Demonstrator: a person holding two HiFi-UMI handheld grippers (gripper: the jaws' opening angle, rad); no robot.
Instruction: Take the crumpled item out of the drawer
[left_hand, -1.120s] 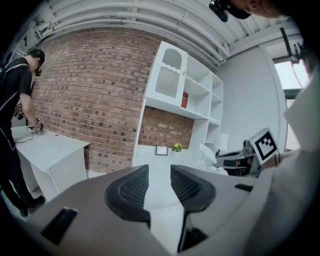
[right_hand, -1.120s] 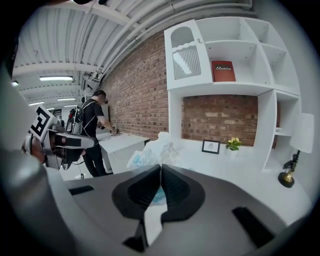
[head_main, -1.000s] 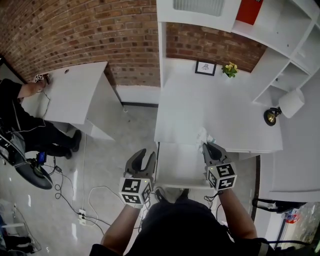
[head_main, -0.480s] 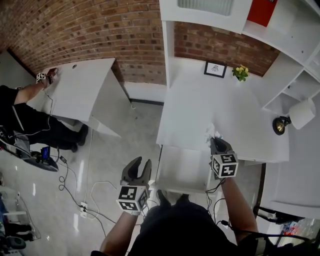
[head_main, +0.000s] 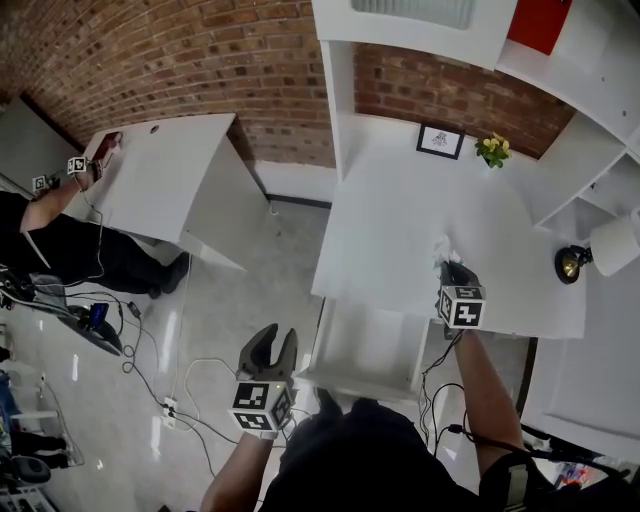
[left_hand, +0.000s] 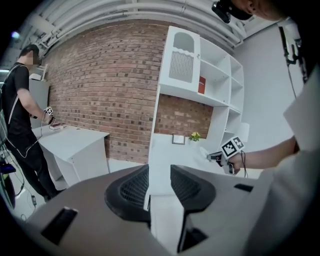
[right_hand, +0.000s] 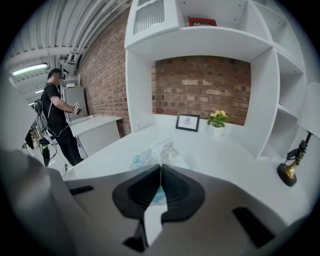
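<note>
An open drawer (head_main: 365, 350) juts from the desk's (head_main: 400, 220) front edge. Over that edge, right of the drawer, the right gripper (head_main: 449, 266) grips the crumpled wrapper (head_main: 441, 249). The left gripper (head_main: 268, 334) hangs left of the drawer. A picture frame (head_main: 441, 141) and potted plant (head_main: 492, 150) stand at the desk's back.

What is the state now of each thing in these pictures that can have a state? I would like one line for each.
drawer: pulled open, nothing seen inside
crumpled item: out of the drawer, pinched over the desk top
right hand-held gripper: shut on the crumpled item
left hand-held gripper: open, empty
picture frame: upright at the back of the desk top
</note>
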